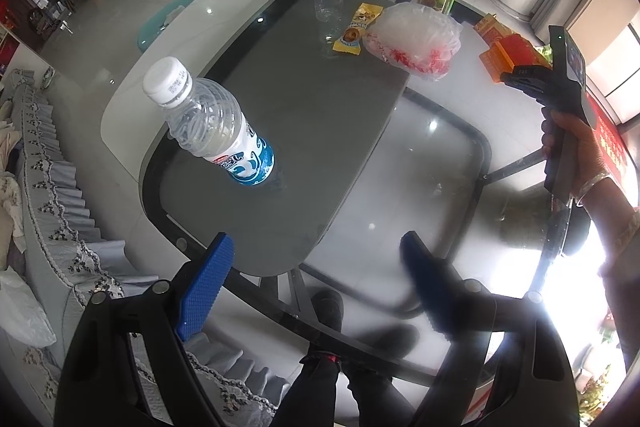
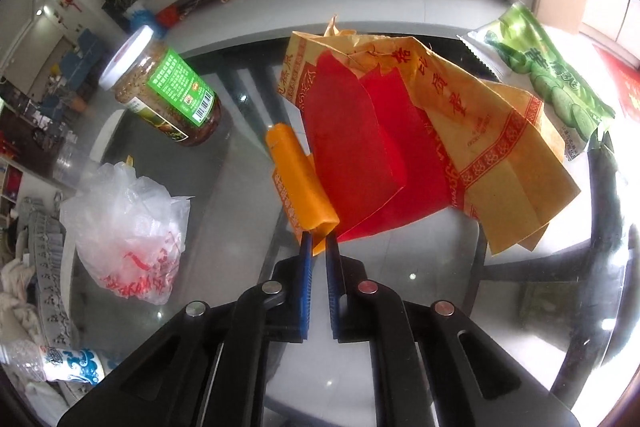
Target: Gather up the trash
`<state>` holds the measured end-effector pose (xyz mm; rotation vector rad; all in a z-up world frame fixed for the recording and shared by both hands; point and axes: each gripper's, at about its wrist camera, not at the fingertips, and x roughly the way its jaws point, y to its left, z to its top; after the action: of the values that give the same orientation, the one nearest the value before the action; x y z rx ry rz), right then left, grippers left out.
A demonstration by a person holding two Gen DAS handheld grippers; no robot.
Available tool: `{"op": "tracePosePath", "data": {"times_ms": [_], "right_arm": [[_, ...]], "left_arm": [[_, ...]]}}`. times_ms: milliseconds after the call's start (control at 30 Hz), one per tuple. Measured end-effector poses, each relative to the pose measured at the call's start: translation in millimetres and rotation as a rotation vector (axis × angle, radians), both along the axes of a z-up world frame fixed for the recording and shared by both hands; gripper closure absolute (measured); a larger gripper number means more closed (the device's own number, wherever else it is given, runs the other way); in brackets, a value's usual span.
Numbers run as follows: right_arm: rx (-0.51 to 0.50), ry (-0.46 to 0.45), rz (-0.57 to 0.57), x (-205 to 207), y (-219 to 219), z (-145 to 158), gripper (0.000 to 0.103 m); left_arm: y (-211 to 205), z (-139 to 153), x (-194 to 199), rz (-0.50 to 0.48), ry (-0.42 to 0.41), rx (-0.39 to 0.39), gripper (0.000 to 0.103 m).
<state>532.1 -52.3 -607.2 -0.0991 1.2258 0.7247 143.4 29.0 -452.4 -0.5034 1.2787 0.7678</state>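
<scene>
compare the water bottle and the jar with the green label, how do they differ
The water bottle is clear plastic with a blue and white label; the jar has a green one. The bottle looks nearly empty, while the jar is packed with brownish food. The bottle narrows to a small cap; the jar's lid is wide. Both stand upright, capped white, on the glass table.

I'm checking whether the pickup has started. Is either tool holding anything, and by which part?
The right tool is shut on the near bottom edge of the orange wrapper. The left tool is open and holds nothing.
</scene>
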Motion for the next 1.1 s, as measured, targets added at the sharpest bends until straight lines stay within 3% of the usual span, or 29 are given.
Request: {"op": "tracePosePath", "data": {"times_ms": [367, 667, 900, 1100], "right_arm": [[-0.013, -0.075, 0.083, -22.7, -8.8, 25.8, 0.101], [-0.037, -0.070, 0.124, -39.0, -29.4, 40.1, 0.102], [-0.135, -0.079, 0.216, -62.5, -45.1, 37.7, 0.101], [-0.159, -0.045, 0.219, -67.3, -50.0, 23.1, 0.101]], "left_arm": [[-1.2, 0.1, 3.8, -0.013, -0.006, -0.003, 0.020], [-6.7, 5.3, 7.2, -0.026, -0.020, -0.003, 0.020], [-8.7, 6.4, 7.4, -0.025, -0.025, 0.003, 0.020], [-9.0, 6.4, 6.8, -0.021, -0.029, 0.001, 0.020]]}}
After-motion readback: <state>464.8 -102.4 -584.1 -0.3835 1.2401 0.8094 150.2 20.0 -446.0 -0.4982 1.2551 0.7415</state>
